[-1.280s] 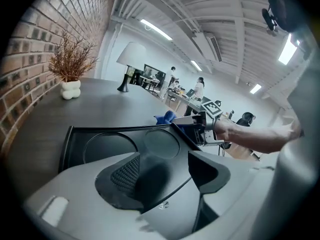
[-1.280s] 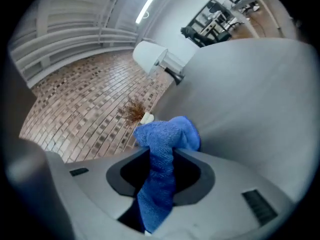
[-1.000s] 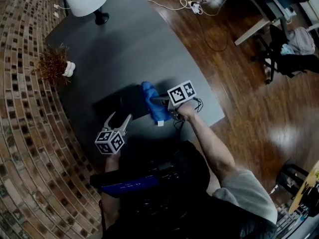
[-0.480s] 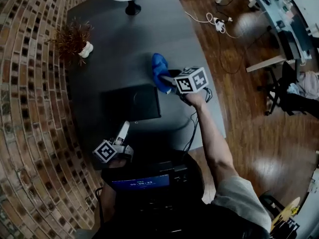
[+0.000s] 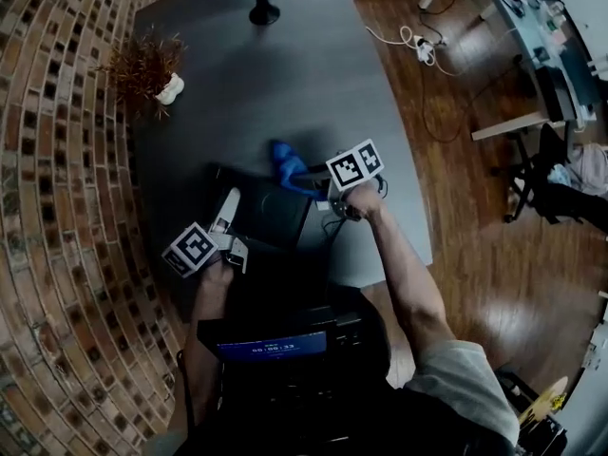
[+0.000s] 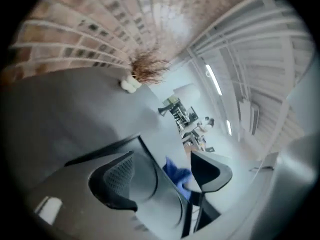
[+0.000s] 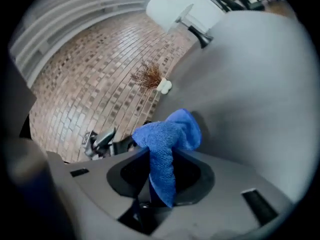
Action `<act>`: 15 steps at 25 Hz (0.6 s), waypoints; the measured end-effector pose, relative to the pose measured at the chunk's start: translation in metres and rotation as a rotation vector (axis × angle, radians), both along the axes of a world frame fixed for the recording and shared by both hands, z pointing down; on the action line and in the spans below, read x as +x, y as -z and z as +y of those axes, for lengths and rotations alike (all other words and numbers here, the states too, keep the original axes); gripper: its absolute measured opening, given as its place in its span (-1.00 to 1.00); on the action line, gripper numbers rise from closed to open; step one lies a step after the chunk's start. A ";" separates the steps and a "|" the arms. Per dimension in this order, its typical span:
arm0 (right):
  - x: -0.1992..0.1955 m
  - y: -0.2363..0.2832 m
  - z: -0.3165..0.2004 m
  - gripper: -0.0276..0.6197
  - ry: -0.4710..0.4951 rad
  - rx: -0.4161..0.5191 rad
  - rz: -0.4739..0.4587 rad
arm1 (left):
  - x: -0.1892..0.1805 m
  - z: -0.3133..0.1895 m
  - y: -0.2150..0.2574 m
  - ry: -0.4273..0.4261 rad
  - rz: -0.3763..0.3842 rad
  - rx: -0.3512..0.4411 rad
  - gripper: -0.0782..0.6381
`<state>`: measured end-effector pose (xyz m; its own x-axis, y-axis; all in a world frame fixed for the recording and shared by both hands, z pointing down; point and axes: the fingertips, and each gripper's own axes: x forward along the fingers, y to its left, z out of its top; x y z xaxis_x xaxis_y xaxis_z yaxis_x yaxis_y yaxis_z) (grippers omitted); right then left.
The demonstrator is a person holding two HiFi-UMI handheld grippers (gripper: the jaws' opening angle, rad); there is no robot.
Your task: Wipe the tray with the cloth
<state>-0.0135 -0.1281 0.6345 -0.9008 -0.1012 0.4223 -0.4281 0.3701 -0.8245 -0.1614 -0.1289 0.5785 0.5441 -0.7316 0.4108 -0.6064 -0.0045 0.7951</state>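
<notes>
- Head view: the dark tray (image 5: 275, 218) lies flat, and I think its long side runs across from my left gripper (image 5: 231, 224) to my right gripper (image 5: 306, 180).
- My right gripper's jaws pinch the blue cloth (image 5: 283, 158) by the tray's far right corner, so that hand is nearer.
- My left gripper's jaws are spread wide and have just been opening. The tray's left side shows between them, not squeezed.
</notes>
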 end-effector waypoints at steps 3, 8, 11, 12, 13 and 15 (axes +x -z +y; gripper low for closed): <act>0.001 -0.005 0.055 -0.51 -0.118 -0.111 -0.133 | 0.017 -0.025 -0.003 -0.171 -0.178 0.027 0.16; 0.019 0.003 0.050 -0.51 -0.234 -0.042 -0.165 | 0.028 0.048 -0.006 -0.410 -0.242 0.033 -0.30; -0.018 0.027 -0.016 -0.51 -0.218 -0.001 -0.266 | 0.041 0.093 -0.018 -0.499 -0.230 0.018 -0.25; -0.038 0.026 -0.038 -0.51 -0.204 -0.017 -0.254 | 0.045 0.100 -0.023 -0.500 -0.218 0.018 -0.19; -0.060 0.022 -0.056 -0.51 -0.181 -0.029 -0.214 | 0.049 0.102 -0.026 -0.492 -0.209 0.023 -0.19; -0.102 0.010 -0.074 -0.51 -0.103 -0.047 -0.130 | 0.051 0.100 -0.027 -0.462 -0.199 0.037 -0.19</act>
